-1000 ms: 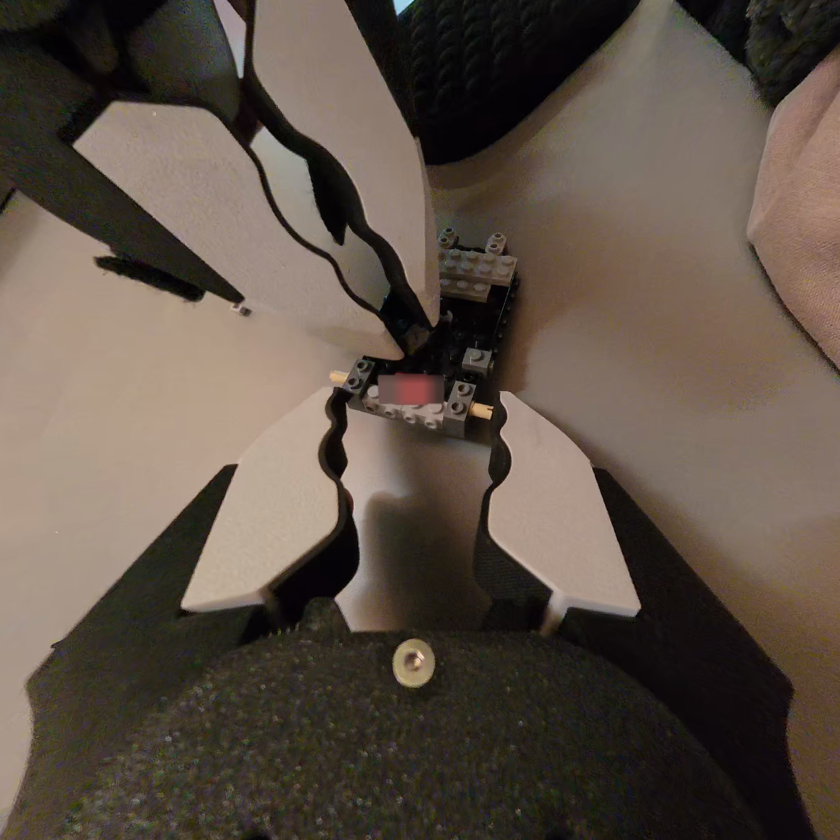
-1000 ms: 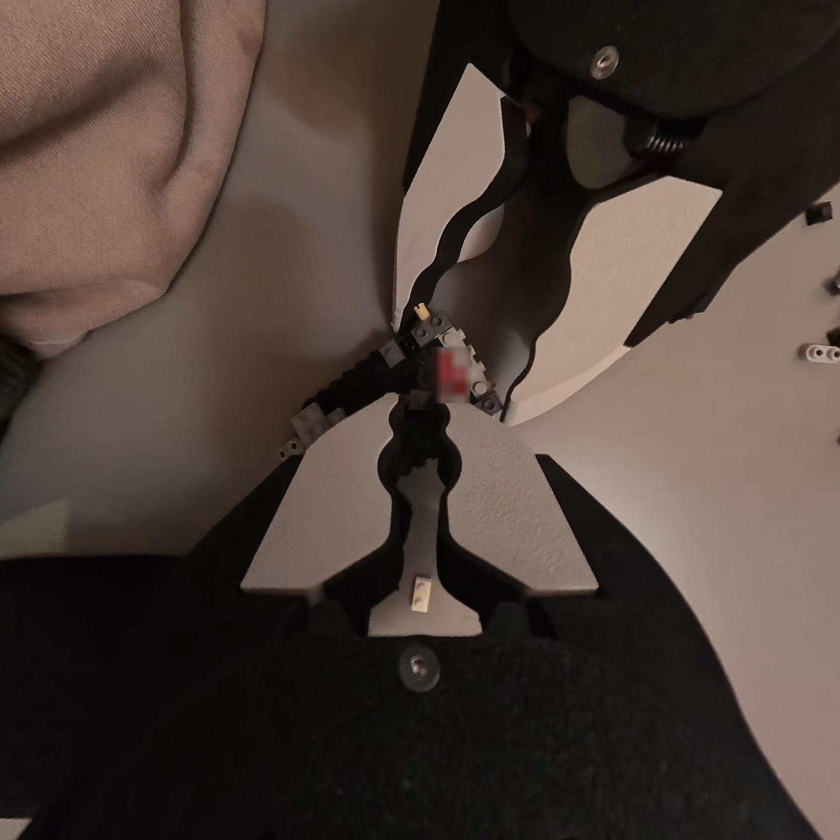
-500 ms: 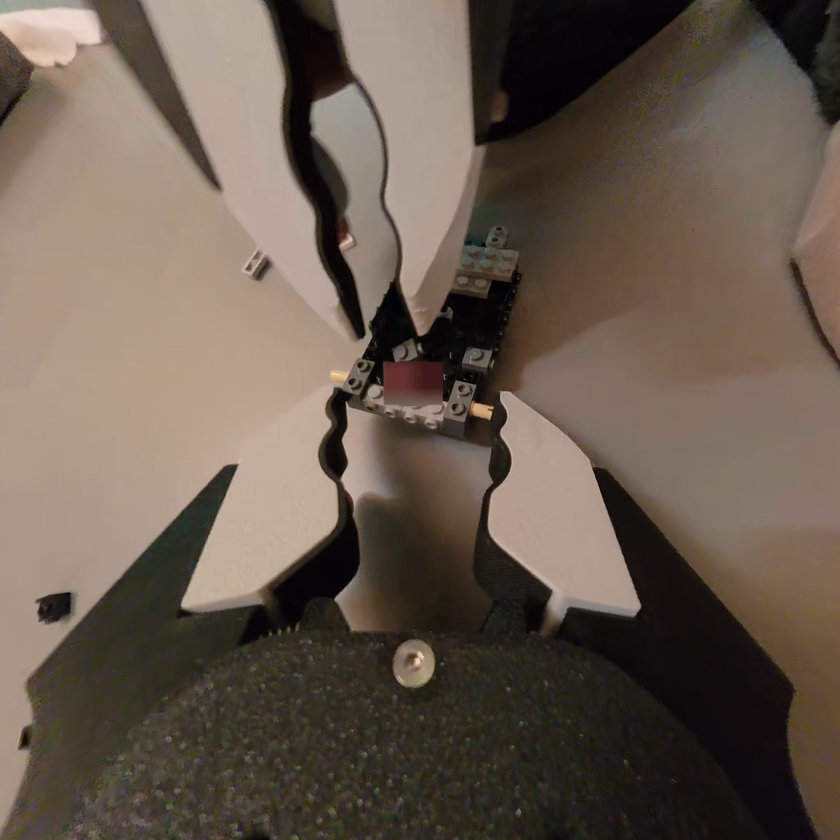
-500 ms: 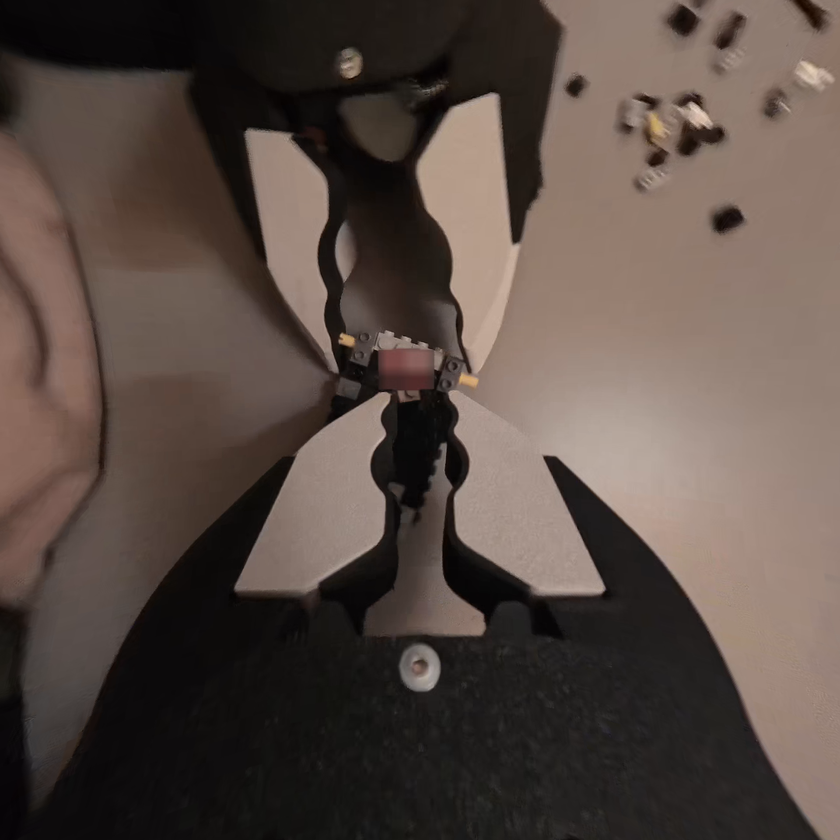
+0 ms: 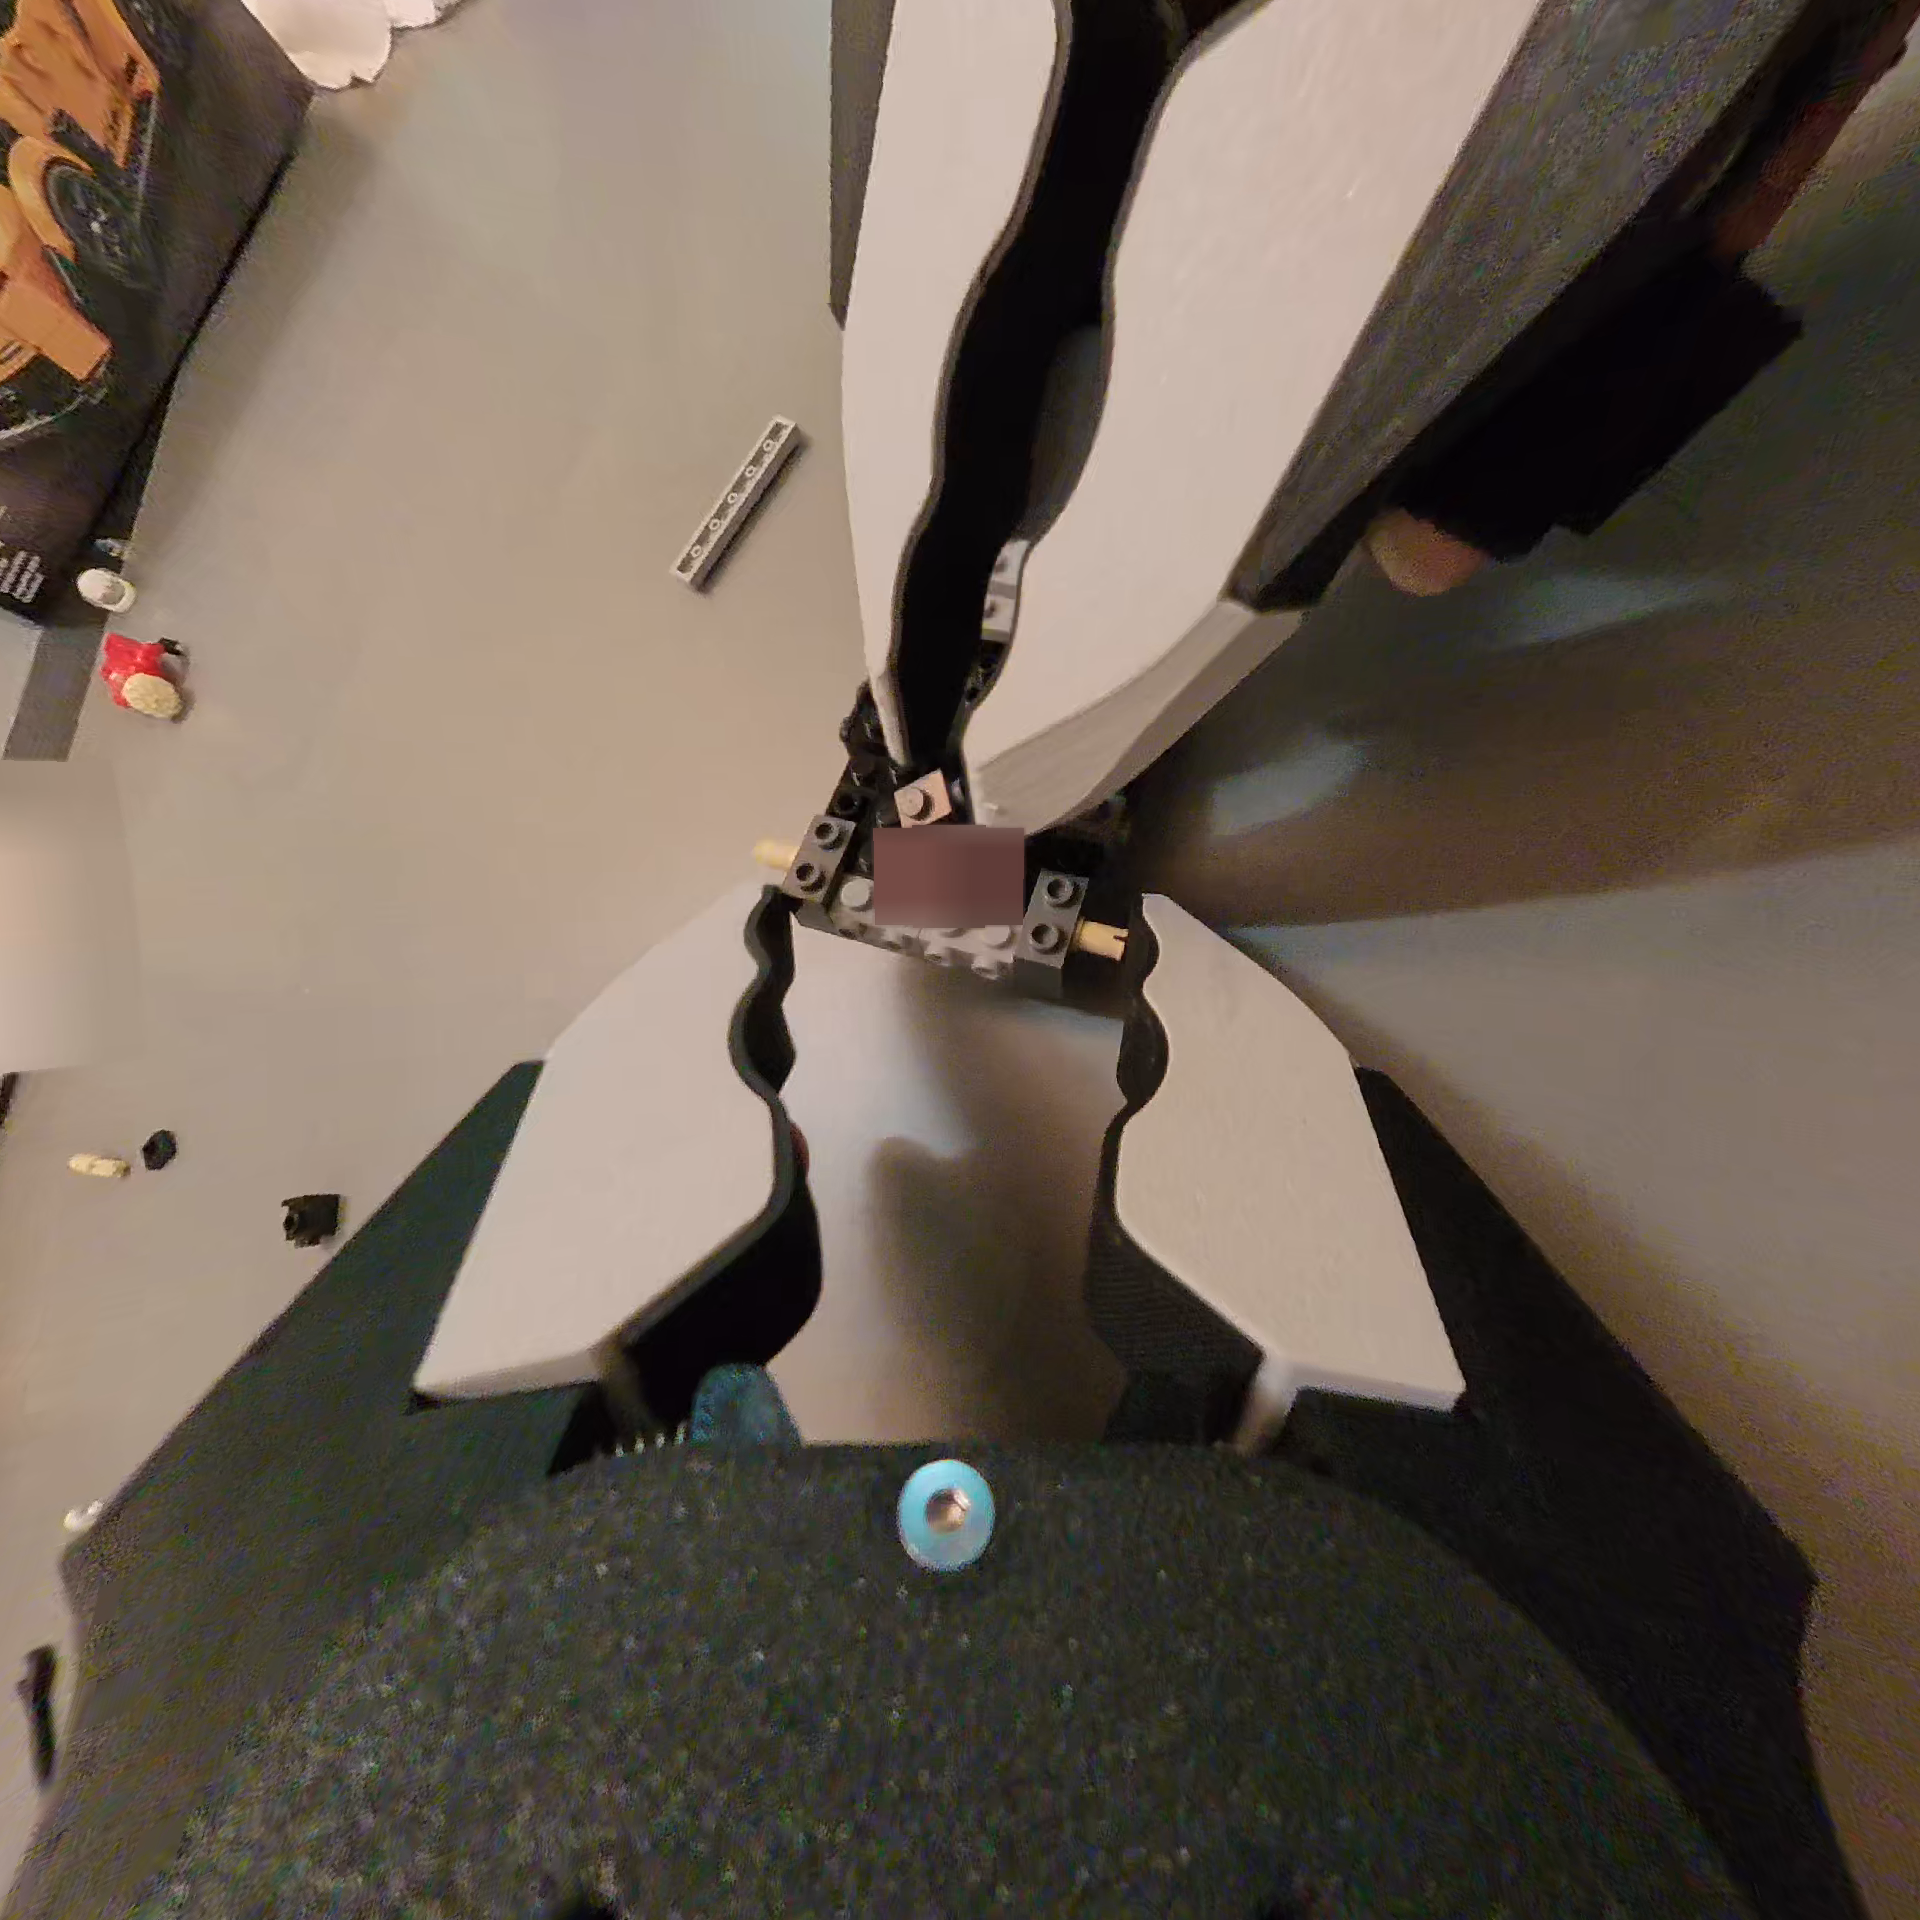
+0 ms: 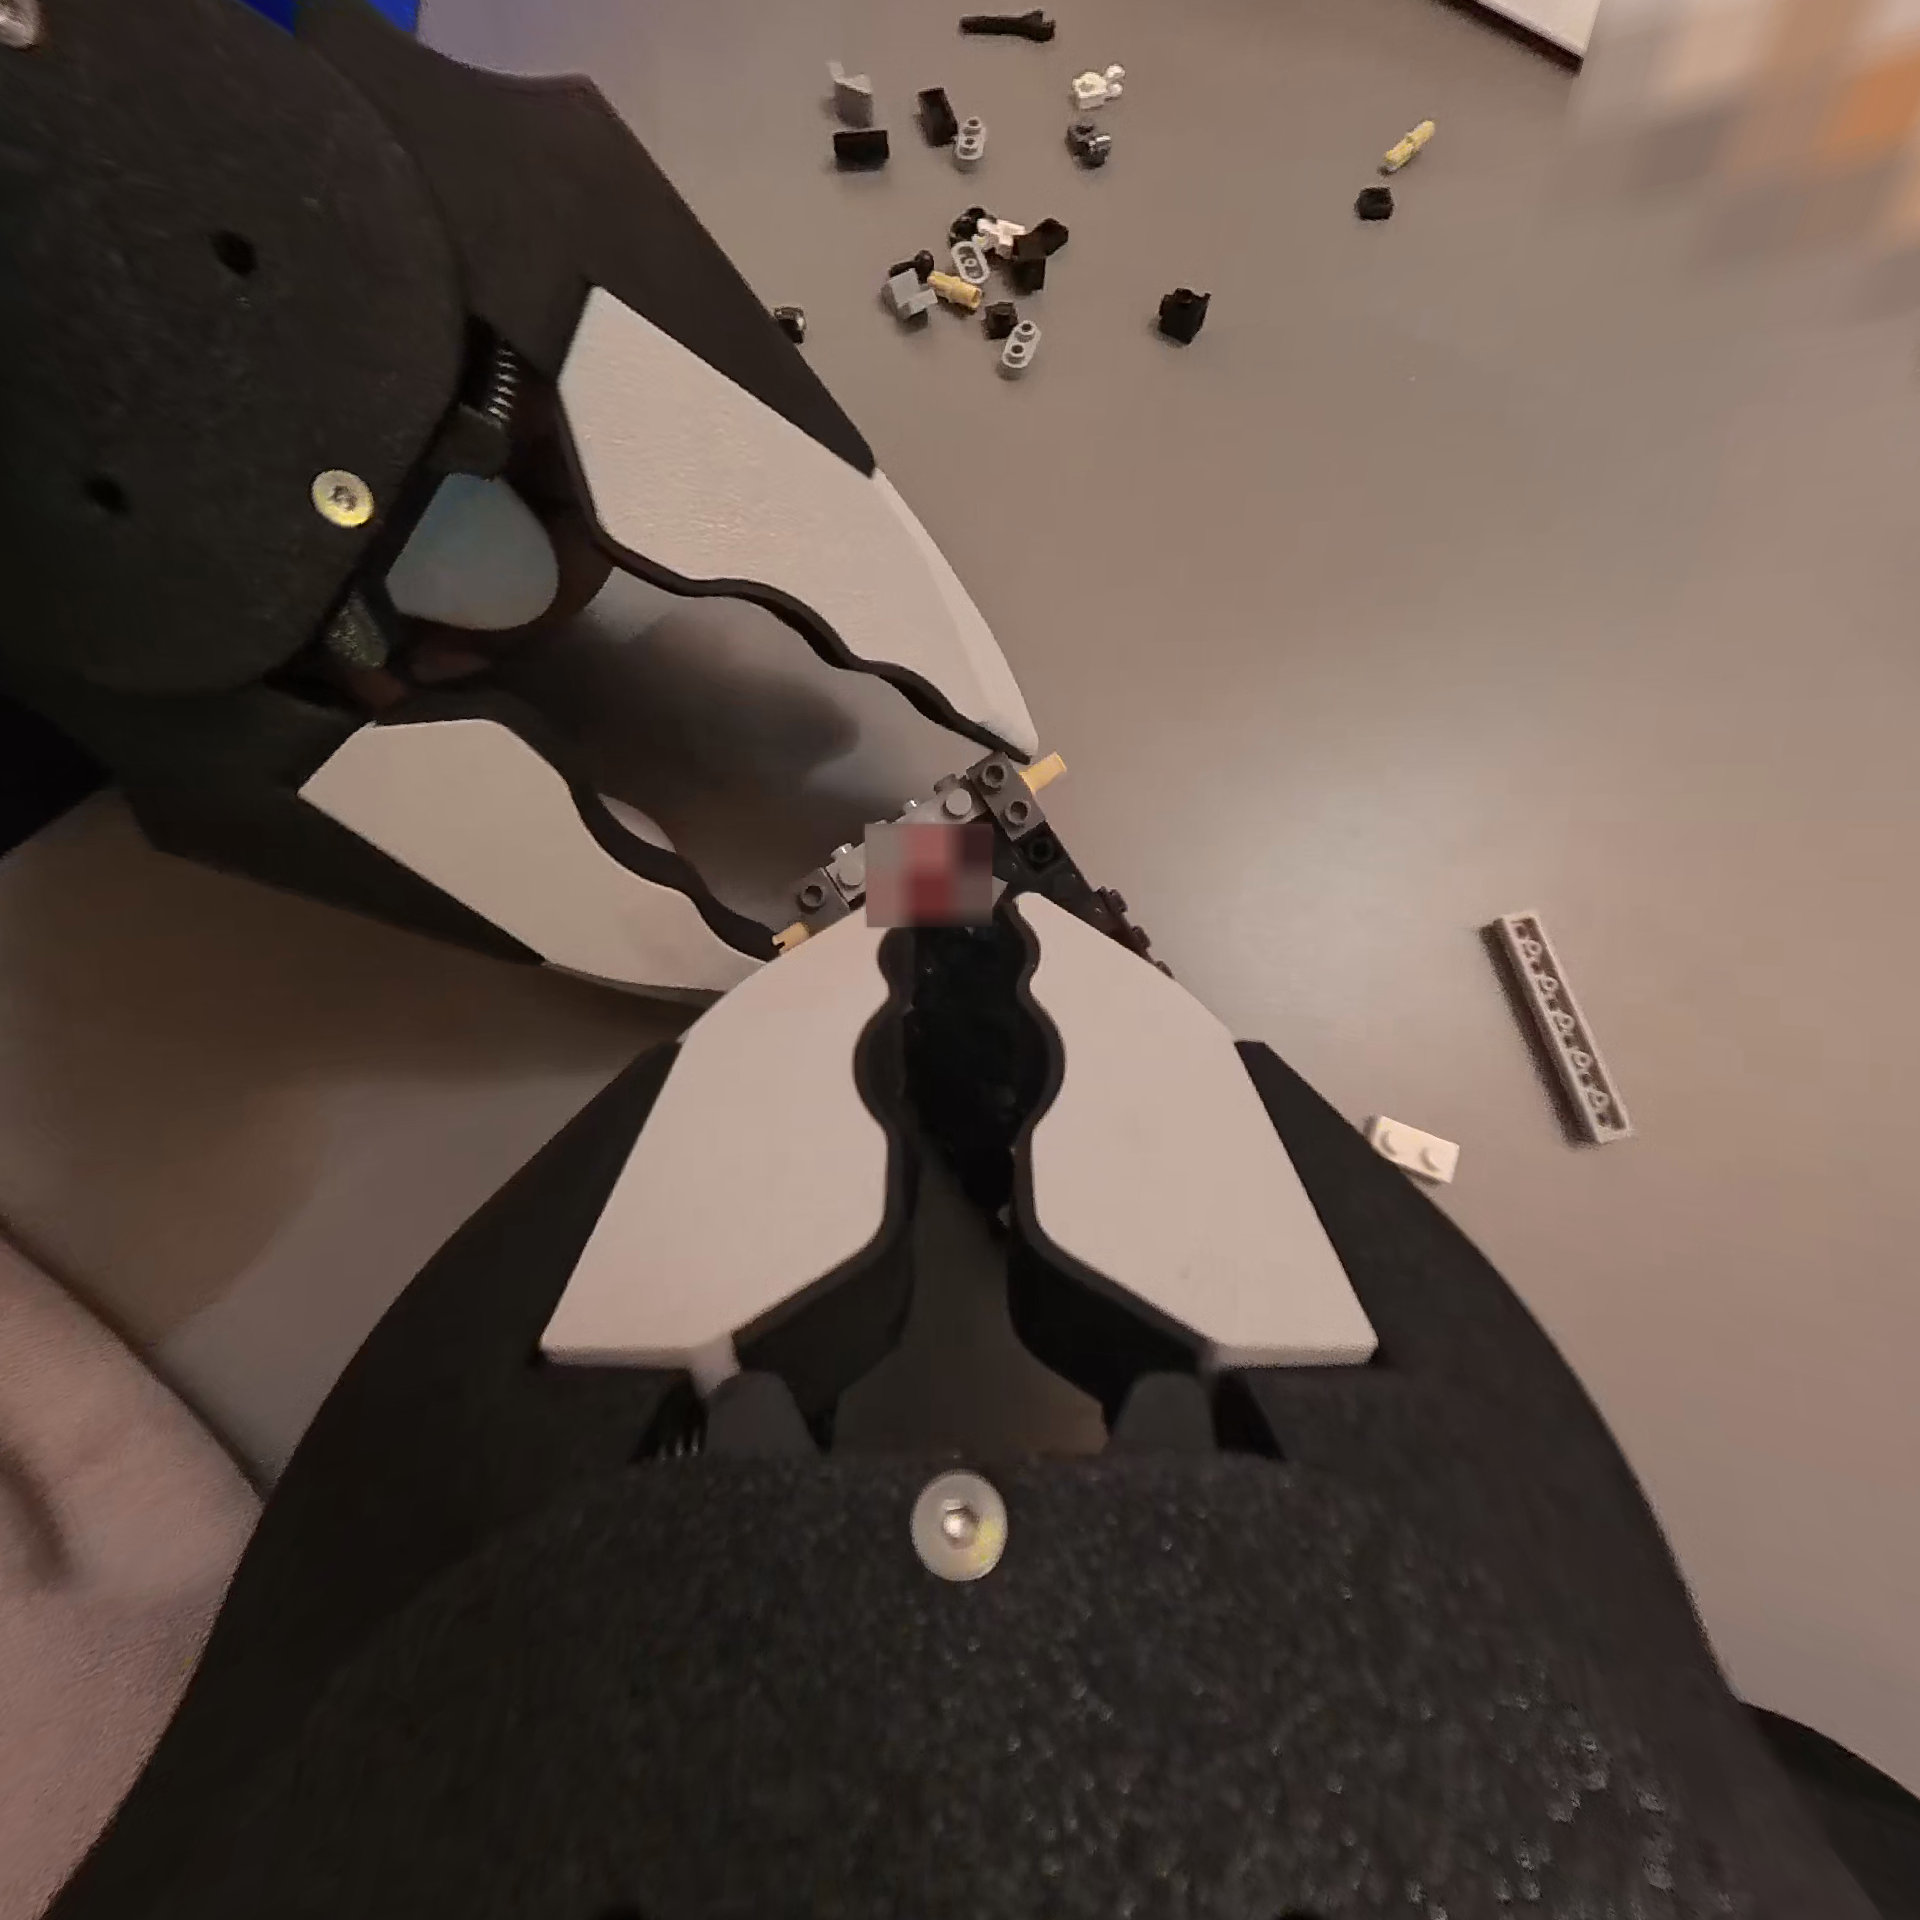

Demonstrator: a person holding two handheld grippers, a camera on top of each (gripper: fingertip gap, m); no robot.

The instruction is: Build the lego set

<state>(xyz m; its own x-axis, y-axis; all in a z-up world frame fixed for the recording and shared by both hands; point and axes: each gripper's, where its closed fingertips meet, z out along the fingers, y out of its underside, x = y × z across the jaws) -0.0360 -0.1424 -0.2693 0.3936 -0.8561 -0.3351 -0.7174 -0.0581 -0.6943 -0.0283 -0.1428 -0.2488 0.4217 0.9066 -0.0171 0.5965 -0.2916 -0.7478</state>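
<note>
A small Lego assembly (image 5: 1044,914) of dark grey and black bricks, with a tan pin sticking out at each side, is held up off the grey table. My left gripper (image 5: 951,914) is shut across its grey front end, fingertips against the pin ends. My right gripper (image 5: 930,748) comes in from above in the left wrist view and is shut on the black rear part. In the right wrist view my right gripper (image 6: 951,920) clamps the black body, and the left gripper (image 6: 899,847) holds the grey end (image 6: 1008,800) from the upper left.
A long grey plate (image 6: 1564,1029) and a small light grey plate (image 6: 1413,1148) lie on the table to the right. A scatter of small loose pieces (image 6: 987,260) lies farther off. The set's box (image 5: 62,208) and a red piece (image 5: 140,670) are at the left. Pink cloth (image 6: 62,1455) is at the lower left. Left and right tips are no more than a few centimetres apart. The long grey plate (image 6: 1564,1029) is about 12 cm from both grippers' fingertips. The left camera catches it too, in the left wrist view (image 5: 737,484).
Both grippers have turned together with the assembly still held. The view swung from the pink cloth toward the table with the loose pieces. The right gripper now points in more from the top right.
</note>
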